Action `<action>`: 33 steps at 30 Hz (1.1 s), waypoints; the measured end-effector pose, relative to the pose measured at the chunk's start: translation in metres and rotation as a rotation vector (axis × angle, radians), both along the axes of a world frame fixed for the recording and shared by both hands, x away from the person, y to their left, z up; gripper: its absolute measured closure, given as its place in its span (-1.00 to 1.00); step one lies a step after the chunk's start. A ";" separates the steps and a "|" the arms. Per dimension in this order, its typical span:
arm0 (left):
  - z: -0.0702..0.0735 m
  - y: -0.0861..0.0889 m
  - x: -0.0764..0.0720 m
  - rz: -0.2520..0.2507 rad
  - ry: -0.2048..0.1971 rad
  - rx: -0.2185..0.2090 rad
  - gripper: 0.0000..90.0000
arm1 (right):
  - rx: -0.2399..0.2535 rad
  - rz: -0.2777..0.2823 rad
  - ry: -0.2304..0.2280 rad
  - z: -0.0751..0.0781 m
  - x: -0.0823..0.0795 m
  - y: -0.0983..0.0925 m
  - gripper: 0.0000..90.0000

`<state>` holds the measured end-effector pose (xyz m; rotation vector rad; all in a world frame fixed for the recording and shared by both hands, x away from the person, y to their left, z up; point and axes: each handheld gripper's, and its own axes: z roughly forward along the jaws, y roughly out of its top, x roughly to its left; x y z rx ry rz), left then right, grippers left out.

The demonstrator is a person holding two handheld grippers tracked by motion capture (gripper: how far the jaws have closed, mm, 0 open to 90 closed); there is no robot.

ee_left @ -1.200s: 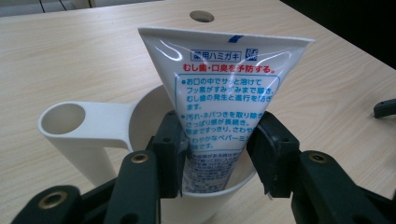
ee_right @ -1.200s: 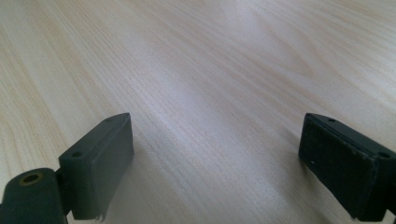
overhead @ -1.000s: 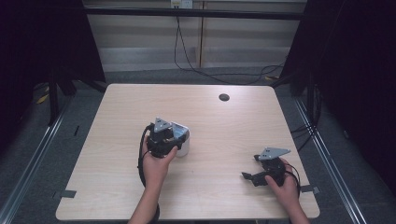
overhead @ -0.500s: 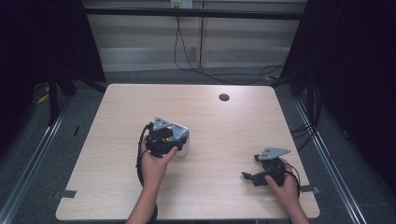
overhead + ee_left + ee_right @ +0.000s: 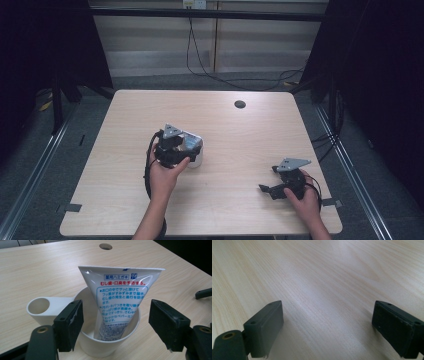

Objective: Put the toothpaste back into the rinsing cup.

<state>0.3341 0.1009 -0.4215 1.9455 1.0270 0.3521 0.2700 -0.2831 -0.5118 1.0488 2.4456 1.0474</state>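
A white toothpaste tube with Japanese print stands cap-down in a white cup that has a ring holder on its side. My left gripper is open. Its jaws have just been opening and now stand on either side of the tube without touching it. From above, the left gripper covers part of the cup near the table's middle. My right gripper rests low at the front right, open over bare wood.
The light wood table has a round dark hole near its far edge. Cables lie on the floor behind the table. A jaw tip of the right gripper shows at the right edge of the left gripper view.
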 end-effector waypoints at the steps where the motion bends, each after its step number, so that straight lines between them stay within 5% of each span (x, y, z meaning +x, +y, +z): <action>1: 0.000 0.000 0.000 0.000 0.000 -0.001 -0.43 | 0.002 0.002 0.000 0.000 0.000 0.000 -0.78; 33: 0.003 0.017 -0.001 -0.035 0.045 -0.036 -0.65 | 0.003 0.001 0.000 0.000 0.000 0.000 -0.78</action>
